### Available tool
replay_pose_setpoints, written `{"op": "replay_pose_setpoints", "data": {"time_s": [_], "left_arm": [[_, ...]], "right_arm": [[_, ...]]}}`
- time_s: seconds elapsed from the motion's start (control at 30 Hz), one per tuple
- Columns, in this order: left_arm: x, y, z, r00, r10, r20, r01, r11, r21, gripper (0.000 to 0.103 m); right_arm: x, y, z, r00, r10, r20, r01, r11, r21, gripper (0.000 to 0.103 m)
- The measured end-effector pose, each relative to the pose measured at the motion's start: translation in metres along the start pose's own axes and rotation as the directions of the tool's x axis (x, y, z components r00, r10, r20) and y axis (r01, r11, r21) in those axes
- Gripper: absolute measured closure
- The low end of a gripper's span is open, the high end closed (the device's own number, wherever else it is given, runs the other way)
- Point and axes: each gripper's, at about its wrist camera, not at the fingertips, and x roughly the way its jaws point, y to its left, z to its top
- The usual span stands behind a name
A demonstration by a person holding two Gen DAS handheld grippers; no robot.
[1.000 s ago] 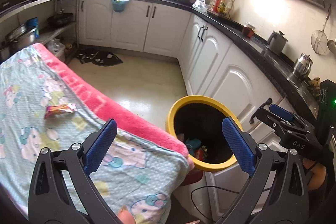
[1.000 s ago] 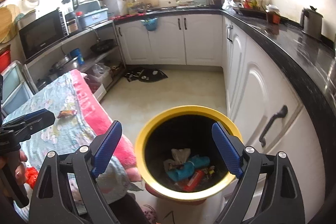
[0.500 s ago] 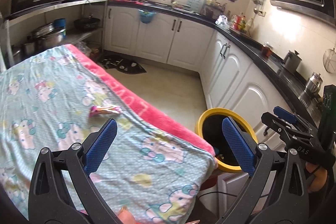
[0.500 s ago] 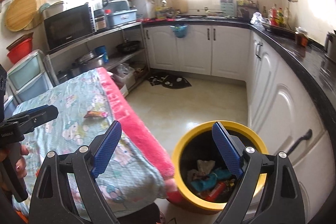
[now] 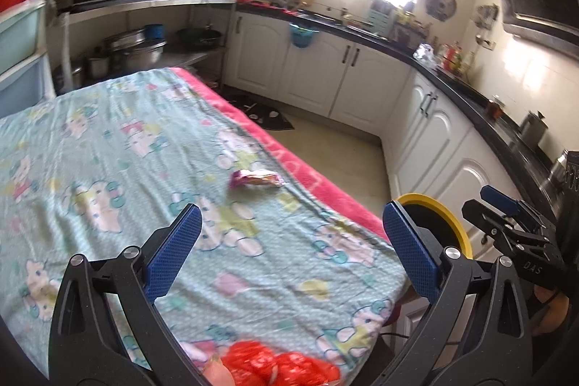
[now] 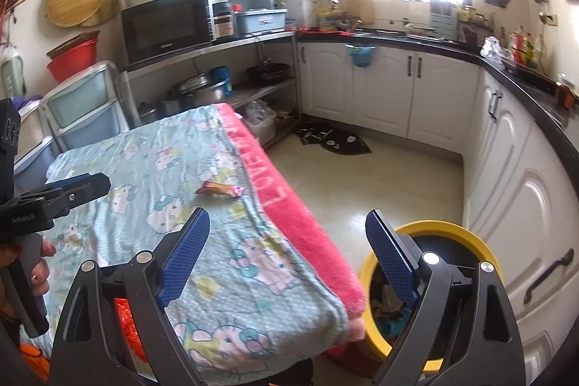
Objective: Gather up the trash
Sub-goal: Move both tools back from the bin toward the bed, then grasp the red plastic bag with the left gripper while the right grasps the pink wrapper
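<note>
Both grippers, left (image 5: 289, 245) and right (image 6: 287, 250), are hanging wide and empty. The wrapper (image 5: 256, 178) is lying near the blanket's (image 5: 108, 169) pink edge, the bin (image 6: 466, 234) beside its corner. Grabbing it risks pinching blanket folds and dragging the cloth.

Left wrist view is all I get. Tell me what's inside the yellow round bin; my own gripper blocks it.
Observer: The right wrist view looks down into the yellow round bin. Crumpled trash lies at its bottom, partly hidden.
Operator: Report the right gripper's jaws. I only see it side-on.
Observer: The right gripper is open, its jaws wide apart with nothing between them.
Operator: Place the pink-and-orange snack wrapper relative to it.
Observer: The pink-and-orange snack wrapper lies untouched on the cartoon-print blanket. It is beyond the right gripper's gap, towards its left side.
</note>
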Motion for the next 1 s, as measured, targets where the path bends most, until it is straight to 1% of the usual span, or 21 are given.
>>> {"op": "replay_pose_setpoints", "data": {"time_s": [0.3,0.53,0.77,1.0], "left_arm": [[-0.016,0.027,-0.006,0.999,0.049,0.008,-0.049,0.998,-0.047,0.011],[-0.022,0.044,-0.019,0.997,0.074,-0.012,-0.075,0.995,-0.069,0.011],[-0.022,0.059,-0.038,0.995,0.079,-0.059,-0.084,0.991,-0.102,0.011],[-0.018,0.064,-0.064,0.991,0.048,-0.127,-0.063,0.991,-0.117,0.011]], "right_arm": [[0.010,0.029,0.004,0.998,0.069,-0.013,-0.070,0.996,-0.059,0.018],[0.017,0.049,0.002,0.993,0.115,-0.037,-0.118,0.988,-0.101,0.018],[0.023,0.063,-0.004,0.987,0.147,-0.060,-0.154,0.979,-0.133,0.018],[0.038,0.068,-0.009,0.985,0.151,-0.090,-0.163,0.976,-0.143,0.018]]}}
